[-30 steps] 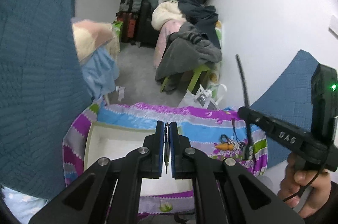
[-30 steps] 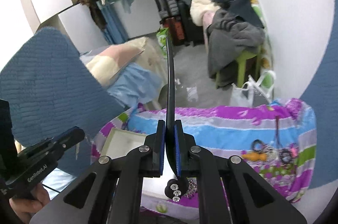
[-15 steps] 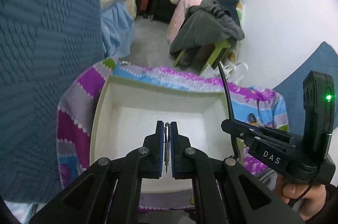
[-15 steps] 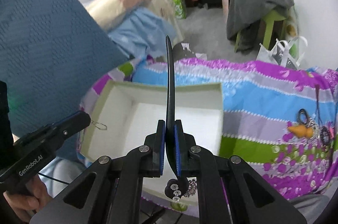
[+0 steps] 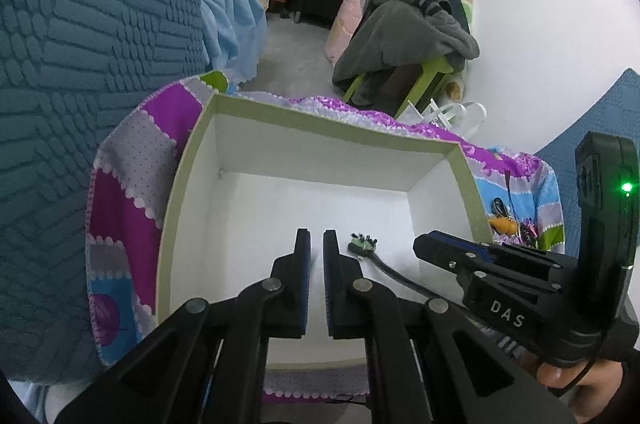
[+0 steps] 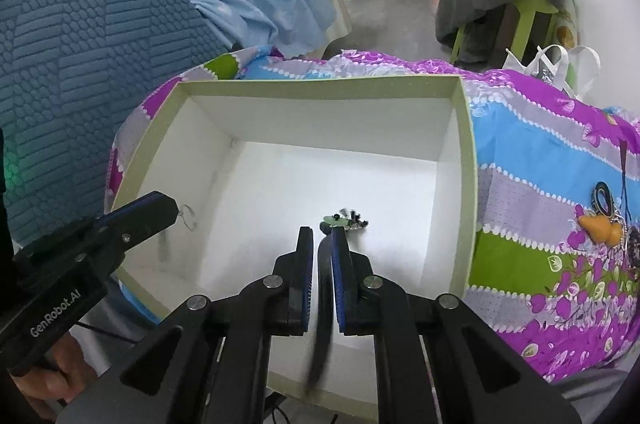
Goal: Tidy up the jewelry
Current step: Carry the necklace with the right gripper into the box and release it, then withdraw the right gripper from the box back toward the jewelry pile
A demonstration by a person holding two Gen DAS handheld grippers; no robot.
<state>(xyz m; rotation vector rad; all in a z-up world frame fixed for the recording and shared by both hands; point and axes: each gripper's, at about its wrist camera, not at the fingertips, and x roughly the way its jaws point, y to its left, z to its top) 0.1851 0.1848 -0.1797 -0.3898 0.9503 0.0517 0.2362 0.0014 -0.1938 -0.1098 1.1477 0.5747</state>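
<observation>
Black left gripper (image 5: 316, 244), right gripper (image 6: 322, 240): blue pads, silver pivot screws, white "DAS" and "GenRobot.AI" lettering, green LED.

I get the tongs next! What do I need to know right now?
Left tongs: just eased open a little, nothing seen between them. A thin wire hoop sits at their tip, inside the box.
Right tongs: shut on the black headband, its beaded end on the box floor.
Done: both pieces are down in the box.
Left: release the headband, then probably fetch the jewelry pile on the quilt.
</observation>
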